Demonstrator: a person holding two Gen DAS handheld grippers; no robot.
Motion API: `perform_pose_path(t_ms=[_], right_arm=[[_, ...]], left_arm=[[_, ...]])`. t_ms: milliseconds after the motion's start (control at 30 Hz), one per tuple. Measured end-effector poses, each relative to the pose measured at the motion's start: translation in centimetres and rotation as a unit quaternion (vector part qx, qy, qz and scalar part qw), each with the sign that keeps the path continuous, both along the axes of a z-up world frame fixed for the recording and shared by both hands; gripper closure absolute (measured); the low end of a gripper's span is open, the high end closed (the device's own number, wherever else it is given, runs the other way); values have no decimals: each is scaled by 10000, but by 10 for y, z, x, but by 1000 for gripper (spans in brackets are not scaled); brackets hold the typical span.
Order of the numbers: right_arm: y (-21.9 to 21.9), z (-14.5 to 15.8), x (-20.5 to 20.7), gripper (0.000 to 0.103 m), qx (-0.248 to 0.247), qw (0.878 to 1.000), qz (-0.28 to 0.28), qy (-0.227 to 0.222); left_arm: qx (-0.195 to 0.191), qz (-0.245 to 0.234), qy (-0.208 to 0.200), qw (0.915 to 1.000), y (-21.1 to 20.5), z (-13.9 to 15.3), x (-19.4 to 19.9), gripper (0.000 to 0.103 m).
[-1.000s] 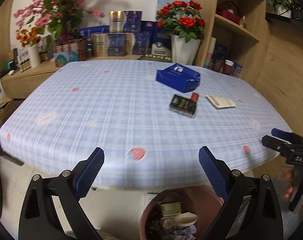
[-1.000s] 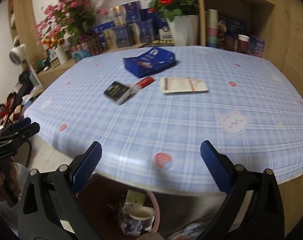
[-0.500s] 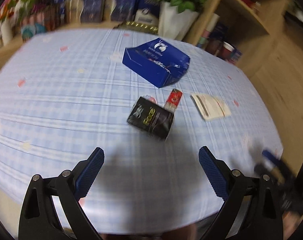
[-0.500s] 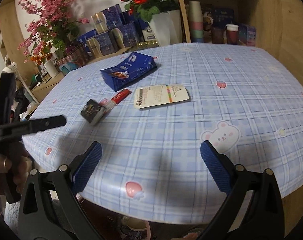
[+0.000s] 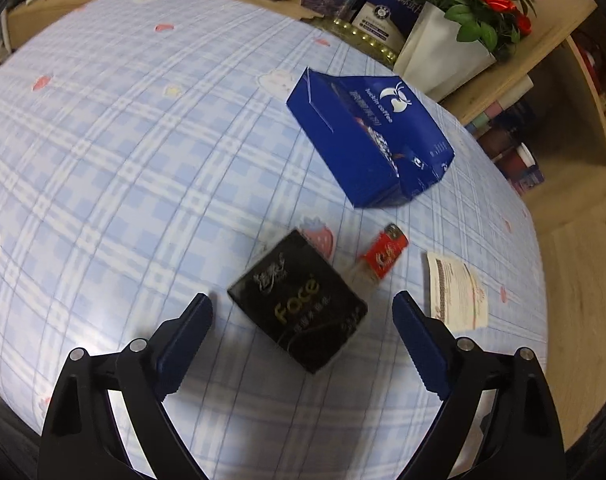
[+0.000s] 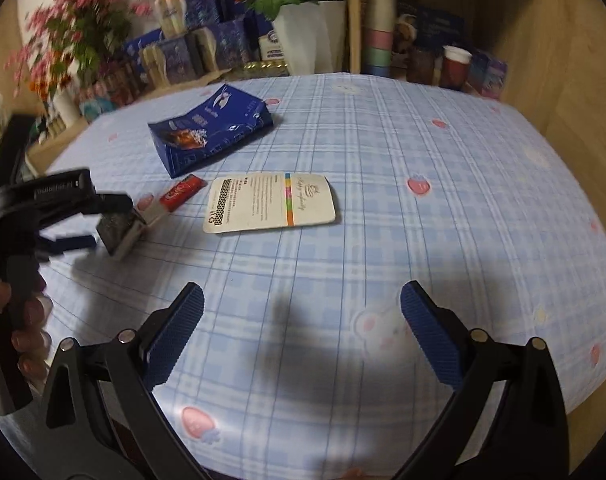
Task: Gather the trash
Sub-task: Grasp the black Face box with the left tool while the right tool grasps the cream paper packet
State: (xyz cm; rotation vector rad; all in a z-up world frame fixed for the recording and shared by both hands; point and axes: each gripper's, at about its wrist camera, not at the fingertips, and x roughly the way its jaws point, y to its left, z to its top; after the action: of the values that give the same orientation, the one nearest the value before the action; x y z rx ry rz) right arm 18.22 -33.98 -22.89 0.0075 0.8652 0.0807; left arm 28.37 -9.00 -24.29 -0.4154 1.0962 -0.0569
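Note:
A black "Face" box (image 5: 299,304) lies on the blue plaid tablecloth (image 5: 123,152), with a red wrapper (image 5: 385,254), a white card (image 5: 457,292) and a blue coffee bag (image 5: 367,140) near it. My left gripper (image 5: 303,340) is open, its jaws either side of the black box, just short of it. My right gripper (image 6: 303,332) is open and empty above the table's near part. In the right wrist view the white card (image 6: 271,202) lies ahead, the red wrapper (image 6: 183,196), black box (image 6: 121,232) and blue bag (image 6: 211,132) to the left, with the left gripper (image 6: 87,220) at the box.
A white vase of red roses (image 5: 447,48) and stacked boxes (image 6: 191,48) stand behind the table. Wooden shelves with cups (image 6: 451,64) are at the right. Pink flowers (image 6: 71,20) stand at the far left.
Both grippers have moved forward over the table and away from the bin below the edge. My left gripper has closed in on the black box; the right has neared the white card.

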Motion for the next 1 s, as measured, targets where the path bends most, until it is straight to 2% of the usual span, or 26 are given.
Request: perform_pose_path(t_ms=[67, 133, 167, 233, 333, 533, 767, 900, 1000], right_arm=[[7, 1, 9, 6, -309, 9993, 213, 18], [16, -1, 17, 6, -626, 9971, 413, 89], [21, -3, 23, 6, -790, 9953, 548, 125], [30, -8, 33, 6, -975, 9921, 755, 218], [43, -16, 49, 6, -1078, 9889, 953, 382], [49, -18, 82, 6, -580, 9933, 838, 551], [29, -10, 95, 6, 468, 9964, 389, 596], [30, -13, 97, 6, 182, 9967, 375, 695], [30, -16, 104, 6, 190, 9962, 365, 773]], left_arm=[[62, -48, -57, 10000, 0, 0, 1, 21], [225, -102, -120, 9996, 2, 0, 1, 41], [257, -127, -148, 9995, 4, 1, 0, 46], [191, -154, -164, 9996, 11, -1, 0, 72], [-41, -193, -167, 9997, 27, -4, -3, 86], [-73, -439, -397, 9982, 37, 2, -16, 93], [-101, -627, -736, 9953, 47, 16, -34, 96], [-203, -619, -749, 9951, 49, 15, -37, 96], [-260, -660, -742, 9947, 49, 13, -40, 96]])
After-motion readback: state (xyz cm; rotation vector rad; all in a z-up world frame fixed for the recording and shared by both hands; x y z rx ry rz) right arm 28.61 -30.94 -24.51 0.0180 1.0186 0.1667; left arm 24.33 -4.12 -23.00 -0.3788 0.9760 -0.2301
